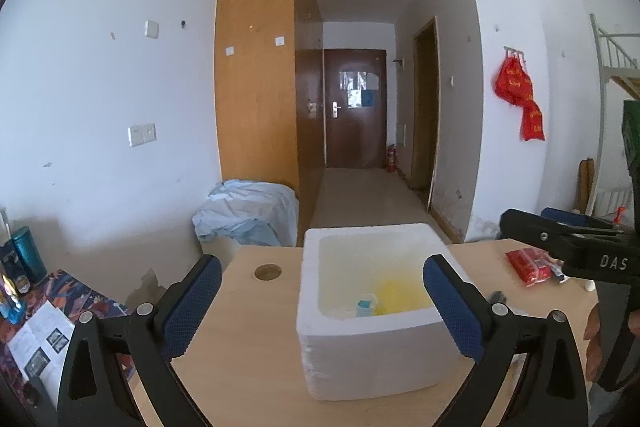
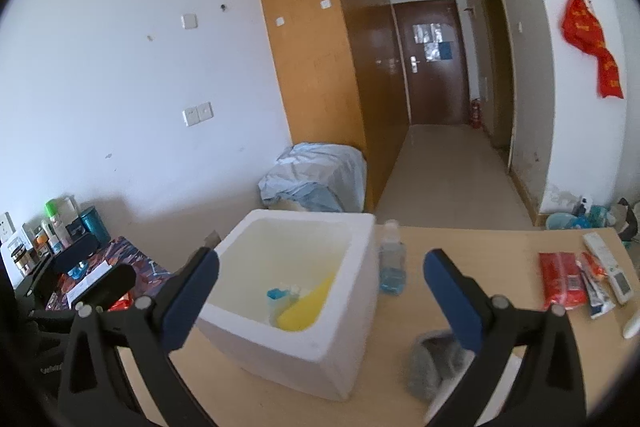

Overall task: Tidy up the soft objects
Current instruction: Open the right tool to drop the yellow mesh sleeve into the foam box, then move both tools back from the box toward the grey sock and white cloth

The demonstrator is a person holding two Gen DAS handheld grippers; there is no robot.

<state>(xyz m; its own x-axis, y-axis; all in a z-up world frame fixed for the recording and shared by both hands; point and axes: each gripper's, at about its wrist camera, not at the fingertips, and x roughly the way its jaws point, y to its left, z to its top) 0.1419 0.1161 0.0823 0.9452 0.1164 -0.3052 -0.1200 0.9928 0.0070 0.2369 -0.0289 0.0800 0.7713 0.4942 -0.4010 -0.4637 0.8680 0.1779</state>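
A white foam box [image 1: 360, 355] stands on the wooden table [image 1: 248, 327]; it also shows in the right wrist view [image 2: 304, 351]. Inside lie a yellow soft item [image 1: 396, 297] [image 2: 308, 311] and a small blue-and-white item [image 1: 366, 307] [image 2: 280, 297]. A grey soft cloth [image 2: 432, 363] lies on the table right of the box, under my right gripper's right finger. My left gripper [image 1: 322, 303] is open and empty in front of the box. My right gripper [image 2: 320, 301] is open and empty above the box's near right corner; its body shows in the left wrist view [image 1: 580, 251].
A clear bottle with blue liquid [image 2: 390, 263] stands behind the box. Red packets [image 2: 562, 279] [image 1: 528, 267], tubes and a white remote [image 2: 610, 269] lie at the table's right. A round cable hole [image 1: 267, 271] is at the left. A cluttered side desk [image 2: 80, 267] is at the left.
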